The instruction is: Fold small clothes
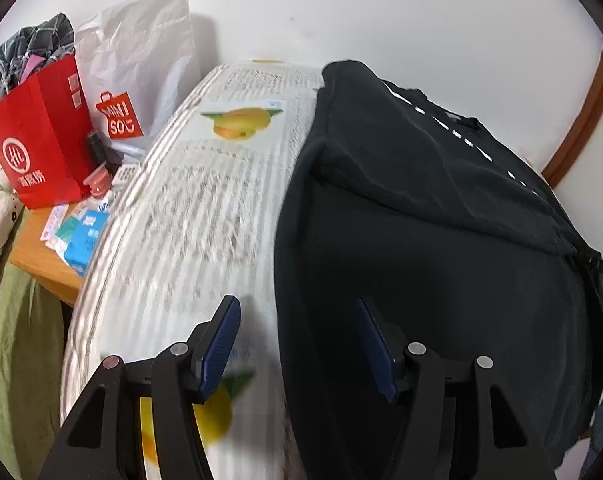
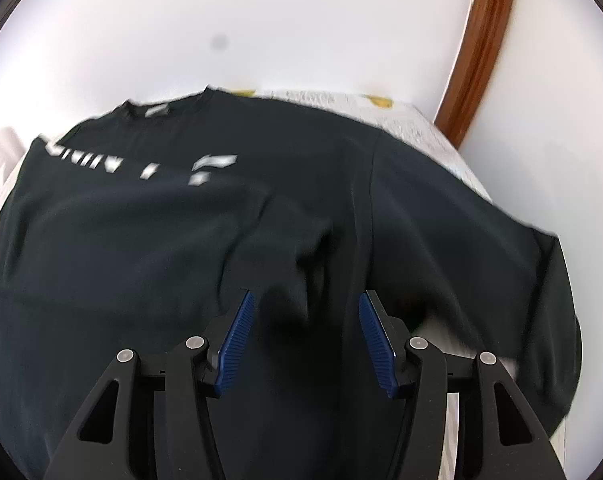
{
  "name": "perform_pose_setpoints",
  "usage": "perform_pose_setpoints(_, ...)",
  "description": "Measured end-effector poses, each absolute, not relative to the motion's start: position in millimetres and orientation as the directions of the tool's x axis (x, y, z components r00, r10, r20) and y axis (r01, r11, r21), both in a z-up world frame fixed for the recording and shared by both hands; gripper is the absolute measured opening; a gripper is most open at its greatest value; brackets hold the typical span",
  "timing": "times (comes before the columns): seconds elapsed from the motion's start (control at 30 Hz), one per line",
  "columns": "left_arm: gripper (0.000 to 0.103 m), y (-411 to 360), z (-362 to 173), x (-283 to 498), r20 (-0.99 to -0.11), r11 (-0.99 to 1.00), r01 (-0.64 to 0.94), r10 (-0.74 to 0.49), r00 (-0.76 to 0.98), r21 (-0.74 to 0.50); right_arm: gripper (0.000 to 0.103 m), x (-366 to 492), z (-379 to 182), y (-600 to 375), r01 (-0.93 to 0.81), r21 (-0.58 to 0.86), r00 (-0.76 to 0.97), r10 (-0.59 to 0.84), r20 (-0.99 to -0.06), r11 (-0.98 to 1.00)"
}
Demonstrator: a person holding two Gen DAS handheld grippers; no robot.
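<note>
We see the black T-shirt (image 2: 181, 260) lying soft and limp across the fruit-print table cover (image 1: 205, 200); both left gripper (image 1: 297, 344) and right gripper (image 2: 305, 340) stand half open, holding nothing, so we favour pinching its hem or sleeve edge

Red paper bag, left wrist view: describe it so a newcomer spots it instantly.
Start at the white printed sheet covering the table, under the black T-shirt. Beyond the sheet's left edge, the red paper bag stands on bare wood, stuffed with dark checked cloth. Unlike the white Miniso bag behind it, it is solid red with a white circular logo.
</note>
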State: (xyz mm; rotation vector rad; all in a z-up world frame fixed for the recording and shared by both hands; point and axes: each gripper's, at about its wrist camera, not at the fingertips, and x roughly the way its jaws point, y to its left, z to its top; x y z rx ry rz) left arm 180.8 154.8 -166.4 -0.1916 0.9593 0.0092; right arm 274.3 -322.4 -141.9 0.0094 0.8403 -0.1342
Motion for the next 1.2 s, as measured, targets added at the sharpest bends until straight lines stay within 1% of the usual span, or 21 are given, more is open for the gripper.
perform_pose_setpoints(0.13,0.057,150,-171,154,-0.822,0.985,-0.072,-0.089,0.563,-0.156,0.059,224,-155,-323,0.103,-0.041,0.653,-0.099,-0.751,0.994)
perform_pose_setpoints(0.2,0.057,143,-171,138,-0.819,0.990,-0.060,-0.070,0.569,-0.127,0.062,198,-163,-324,0.102,-0.065,0.651,-0.116,-0.750,0.993)
perform_pose_setpoints(0.27,0.057,139,-170,125,-0.819,0.990,-0.048,-0.079,0.568,-0.129,0.063,173,-171,-323,0.099,-0.104,0.652,-0.144,-0.744,0.990)
perform_pose_setpoints(0.37,0.057,133,-169,108,-0.820,0.990,-0.038,-0.092,0.565,-0.138,0.064,142,-178,-326,0.093,-0.115,0.647,-0.148,-0.748,0.989)
perform_pose_setpoints(0.5,0.056,121,-173,84,-0.825,0.995,-0.032,-0.060,0.561,-0.094,0.064,103,-186,-335,0.113,-0.085,0.645,-0.138,-0.751,0.990)
perform_pose_setpoints(0.53,0.054,117,-173,79,-0.826,0.997,-0.027,-0.047,0.561,-0.075,0.064,95,-189,-336,0.109,-0.071,0.640,-0.125,-0.758,0.991)
perform_pose_setpoints(0.57,0.047,113,-174,75,-0.828,0.998,-0.029,-0.023,0.560,-0.048,0.064,87,-194,-337,0.096,-0.050,0.630,-0.100,-0.770,0.994)
perform_pose_setpoints(0.6,0.043,110,-174,72,-0.828,0.999,-0.033,0.006,0.561,-0.015,0.060,83,-197,-338,0.087,-0.036,0.623,-0.083,-0.778,0.996)
perform_pose_setpoints(0.63,0.034,108,-173,69,-0.827,0.999,-0.030,0.004,0.563,-0.015,0.057,78,-201,-337,0.081,-0.023,0.619,-0.069,-0.782,0.996)
perform_pose_setpoints(0.67,0.022,108,-173,68,-0.827,0.999,-0.028,-0.014,0.562,-0.036,0.048,72,-203,-336,0.082,-0.015,0.636,-0.064,-0.769,0.997)
perform_pose_setpoints(0.7,0.017,110,-172,67,-0.829,0.997,-0.034,-0.034,0.559,-0.064,0.032,68,-203,-334,0.079,-0.006,0.648,-0.056,-0.760,0.997)
perform_pose_setpoints(0.73,0.011,112,-172,66,-0.832,0.995,-0.048,-0.044,0.554,-0.084,0.026,64,-204,-333,0.067,0.014,0.656,-0.033,-0.754,0.998)
perform_pose_setpoints(0.77,0.008,113,-172,64,-0.833,0.994,-0.058,-0.045,0.552,-0.093,0.017,61,-204,-332,0.061,0.036,0.665,-0.014,-0.747,0.997)
perform_pose_setpoints(0.8,0.007,114,-172,63,-0.832,0.993,-0.067,-0.048,0.552,-0.102,0.013,58,-204,-331,0.077,0.033,0.672,-0.027,-0.740,0.997)
perform_pose_setpoints(0.87,0.007,118,-172,57,-0.833,0.991,-0.079,-0.051,0.551,-0.112,0.010,56,-204,-328,0.085,0.023,0.674,-0.041,-0.737,0.996)
perform_pose_setpoints(1.07,0.008,125,-170,31,-0.840,0.990,-0.088,-0.046,0.540,-0.111,0.010,46,-204,-327,0.054,0.052,0.666,0.003,-0.746,0.997)
perform_pose_setpoints(1.13,0.011,124,-168,29,-0.841,0.992,-0.076,-0.042,0.539,-0.098,0.010,40,-204,-325,0.037,0.048,0.665,0.011,-0.747,0.998)
perform_pose_setpoints(1.2,0.014,121,-166,31,-0.843,0.994,-0.072,-0.036,0.536,-0.088,0.016,37,-200,-328,0.015,0.041,0.672,0.020,-0.740,0.999)
